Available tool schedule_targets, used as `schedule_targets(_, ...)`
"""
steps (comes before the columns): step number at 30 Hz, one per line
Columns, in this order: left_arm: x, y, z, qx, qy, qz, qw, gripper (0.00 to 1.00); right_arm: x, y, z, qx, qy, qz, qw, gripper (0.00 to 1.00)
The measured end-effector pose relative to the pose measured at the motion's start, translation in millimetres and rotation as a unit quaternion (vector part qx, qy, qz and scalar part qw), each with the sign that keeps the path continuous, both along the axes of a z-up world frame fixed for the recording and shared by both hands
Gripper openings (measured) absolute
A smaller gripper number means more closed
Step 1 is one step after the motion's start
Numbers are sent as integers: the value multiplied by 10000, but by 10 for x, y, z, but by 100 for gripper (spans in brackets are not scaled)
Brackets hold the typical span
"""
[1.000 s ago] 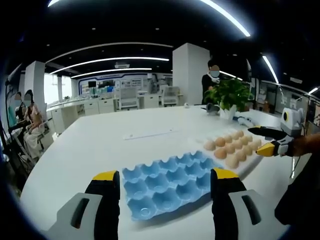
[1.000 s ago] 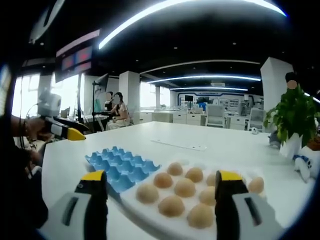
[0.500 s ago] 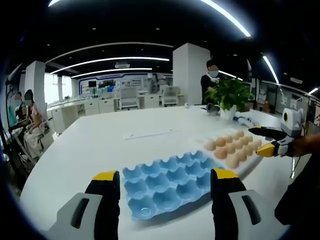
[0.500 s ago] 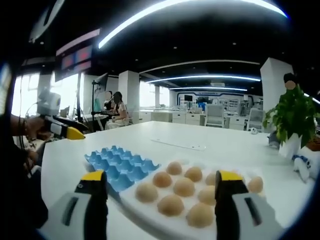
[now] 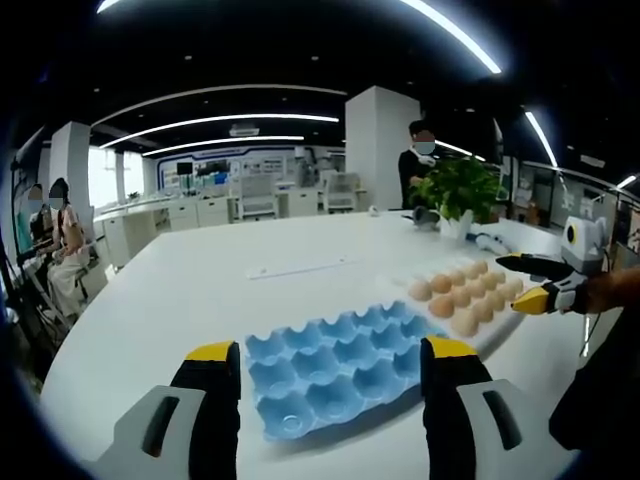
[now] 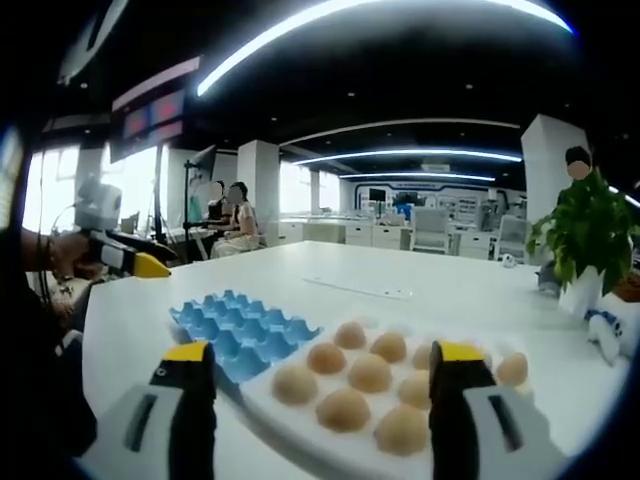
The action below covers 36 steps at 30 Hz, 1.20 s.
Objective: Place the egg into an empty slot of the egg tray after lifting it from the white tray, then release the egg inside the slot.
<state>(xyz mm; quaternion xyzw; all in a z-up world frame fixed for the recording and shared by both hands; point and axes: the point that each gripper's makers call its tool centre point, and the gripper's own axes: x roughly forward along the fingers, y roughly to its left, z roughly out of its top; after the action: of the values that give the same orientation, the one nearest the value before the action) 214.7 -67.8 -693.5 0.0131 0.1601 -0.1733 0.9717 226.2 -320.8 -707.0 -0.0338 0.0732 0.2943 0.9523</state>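
A blue egg tray (image 5: 335, 362) with bare slots lies on the white table just beyond my left gripper (image 5: 326, 365), which is open and holds nothing. To its right a white tray (image 5: 498, 322) carries several brown eggs (image 5: 463, 292). My right gripper (image 5: 533, 281) hovers open at that tray's right end. In the right gripper view my right gripper (image 6: 322, 366) stands open over the near eggs (image 6: 343, 409) on the white tray (image 6: 290, 426), with the blue egg tray (image 6: 243, 328) to the left. My left gripper (image 6: 128, 258) hangs at far left.
A potted plant (image 5: 458, 193) in a white pot (image 6: 584, 292) stands past the white tray. A thin flat strip (image 5: 298, 268) lies mid-table. Desks, chairs and people sit in the background (image 5: 60, 235). One person stands behind the plant.
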Motion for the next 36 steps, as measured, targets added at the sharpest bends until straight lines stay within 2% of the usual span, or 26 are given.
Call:
schedule_targets(6, 18, 17, 11, -4, -22, 21, 10000, 74, 2, 58, 3, 128, 82, 96, 9998, 83)
schedule_targets(8, 19, 21, 14, -3, -28, 23, 10000, 74, 9, 69, 22, 65, -1, 87, 9999, 86)
schedule_targets(21, 19, 27, 8, -6, -15, 2, 10000, 74, 1, 87, -2, 63, 98, 123, 9999, 85)
schedule_targets(22, 20, 26, 8, -6, -14, -1, 10000, 74, 0, 95, -2, 76, 106, 132, 9998, 83)
schedule_targets(23, 20, 23, 8, -5, -19, -3, 10000, 74, -30, 164, -28, 238, 298, 259, 9989, 79)
schedule_targets(25, 20, 17, 5, -15, -12, -11, 10000, 74, -24, 188, -35, 252, 349, 275, 9987, 70)
schedule_targets(29, 15, 11, 6, -36, -16, -29, 10000, 74, -14, 325, -57, -102, 208, 372, 9990, 73)
schedule_targets(31, 15, -36, 68, -494, -103, -72, 9987, 75, 0, 375, -93, -61, 390, 376, 9985, 66)
schedule_targets(32, 6, -54, 95, -647, -128, -171, 9977, 75, -9, 397, -154, 2, 640, 377, 9972, 62)
schedule_targets(33, 6, -67, 131, -719, -210, -263, 9968, 77, -5, 399, -192, 44, 816, 344, 9961, 58)
schedule_targets(35, -39, -181, 203, -958, -297, -734, 9922, 78, 0, 387, -315, -100, 1165, 327, 9926, 50)
schedule_targets(36, -39, -159, 205, -859, -310, -770, 9928, 79, 23, 391, -301, -113, 1100, 313, 9934, 47)
